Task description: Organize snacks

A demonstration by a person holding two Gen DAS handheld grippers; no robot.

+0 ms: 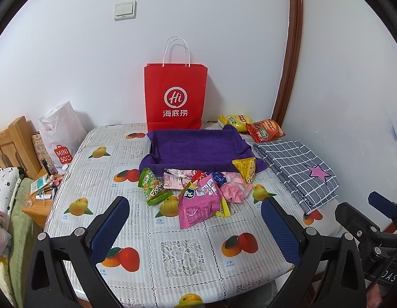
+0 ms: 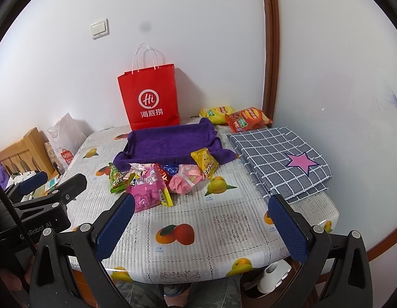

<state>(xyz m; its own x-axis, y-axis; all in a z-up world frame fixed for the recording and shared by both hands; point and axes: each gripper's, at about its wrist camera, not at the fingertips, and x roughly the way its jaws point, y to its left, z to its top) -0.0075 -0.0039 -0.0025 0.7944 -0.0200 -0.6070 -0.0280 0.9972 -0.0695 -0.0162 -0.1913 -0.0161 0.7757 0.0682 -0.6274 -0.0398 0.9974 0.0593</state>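
Note:
A pile of small snack packets lies on the table in front of a purple cloth-lined tray (image 1: 195, 146) (image 2: 170, 143): a pink packet (image 1: 198, 205) (image 2: 147, 187), a green packet (image 1: 153, 187) (image 2: 116, 179), a yellow packet (image 1: 245, 169) (image 2: 204, 163) leaning on the tray's edge, and pale pink sweets (image 1: 233, 188) (image 2: 184, 179). My left gripper (image 1: 195, 220) is open and empty, held above the table's near edge, short of the pile. My right gripper (image 2: 202, 218) is open and empty, near the table's front, right of the pile.
A red paper bag (image 1: 175, 97) (image 2: 151, 100) stands against the wall behind the tray. Two chip bags (image 1: 252, 125) (image 2: 236, 116) lie at the back right. A folded checked cloth (image 1: 298, 172) (image 2: 278, 159) with a pink star lies on the right. A white Miniso bag (image 1: 61, 138) stands left.

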